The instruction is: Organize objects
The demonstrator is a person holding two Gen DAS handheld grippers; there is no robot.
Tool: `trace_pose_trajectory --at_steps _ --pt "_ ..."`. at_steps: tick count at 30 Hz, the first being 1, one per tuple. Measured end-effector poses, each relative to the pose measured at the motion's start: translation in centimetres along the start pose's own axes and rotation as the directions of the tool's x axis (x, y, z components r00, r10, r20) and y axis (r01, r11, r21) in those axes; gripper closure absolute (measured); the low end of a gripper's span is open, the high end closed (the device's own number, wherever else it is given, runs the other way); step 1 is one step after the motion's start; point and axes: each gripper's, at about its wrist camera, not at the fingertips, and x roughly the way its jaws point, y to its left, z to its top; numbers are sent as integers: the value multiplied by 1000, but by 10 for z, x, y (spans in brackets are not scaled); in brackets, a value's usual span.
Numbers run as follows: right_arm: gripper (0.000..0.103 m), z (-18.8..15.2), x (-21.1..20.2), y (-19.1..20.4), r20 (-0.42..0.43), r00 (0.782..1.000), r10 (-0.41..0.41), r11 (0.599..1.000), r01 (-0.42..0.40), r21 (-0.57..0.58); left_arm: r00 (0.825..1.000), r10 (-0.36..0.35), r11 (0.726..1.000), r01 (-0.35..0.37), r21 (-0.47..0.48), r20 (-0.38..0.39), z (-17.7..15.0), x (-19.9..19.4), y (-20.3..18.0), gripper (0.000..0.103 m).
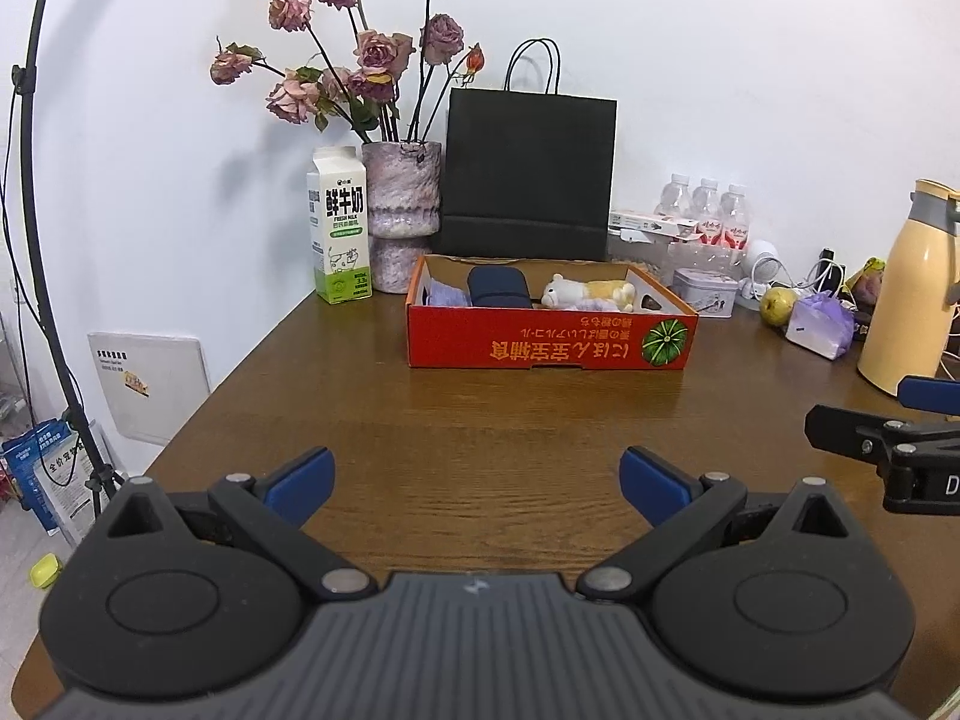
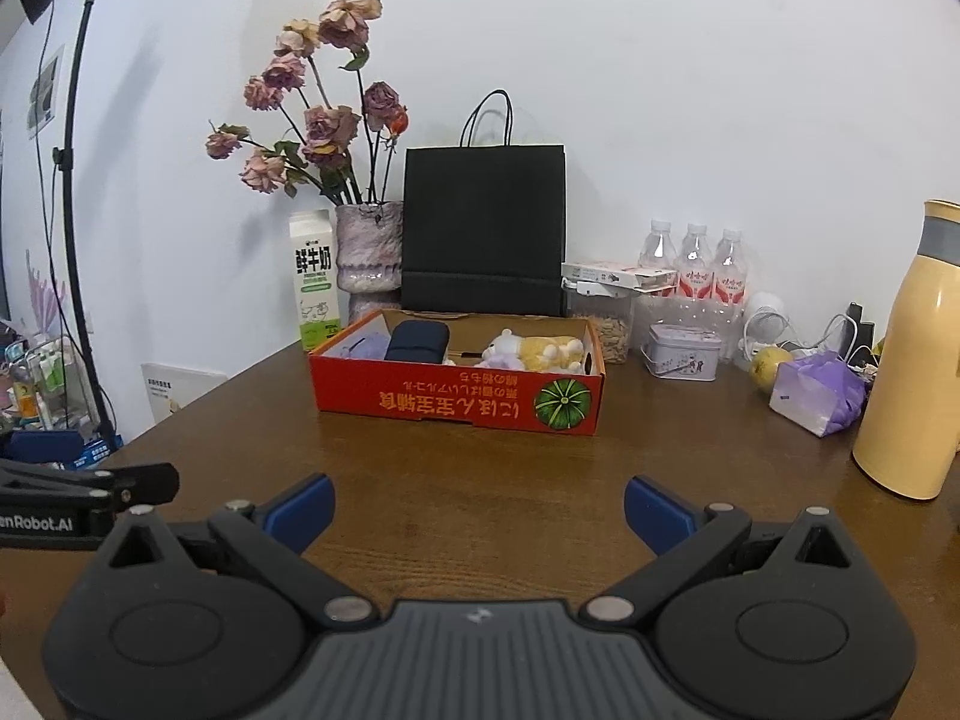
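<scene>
A: How are the fingers?

B: The left gripper (image 1: 477, 483) and the right gripper (image 2: 479, 510) are both spread wide and grasp nothing. Under them is only the wooden table (image 1: 480, 420).

A: And the containers?

B: In the middle of the frame stands the red cardboard box (image 1: 549, 342). Inside it, from left to right, lie a lilac cloth (image 1: 447, 295), a dark blue case (image 1: 498, 287) and a plush toy (image 1: 591, 295). Behind the box stands a black paper bag (image 1: 528, 174).

The milk carton (image 1: 339, 225) reads "鲜牛奶" and "FRESH MILK". The left gripper's (image 2: 480, 510) side, in the right wrist view, shows "enRobot.AI". The red cardboard box (image 1: 549, 342) carries upside-down Japanese print, not clearly legible.
</scene>
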Motion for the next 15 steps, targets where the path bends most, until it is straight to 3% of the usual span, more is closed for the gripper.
trace_pose_trajectory --at_steps 15 --pt "0 0 -22 7 25 1000 -1 1000 1 -8 1000 -7 1000 7 0 30 -3 -22 -2 0"
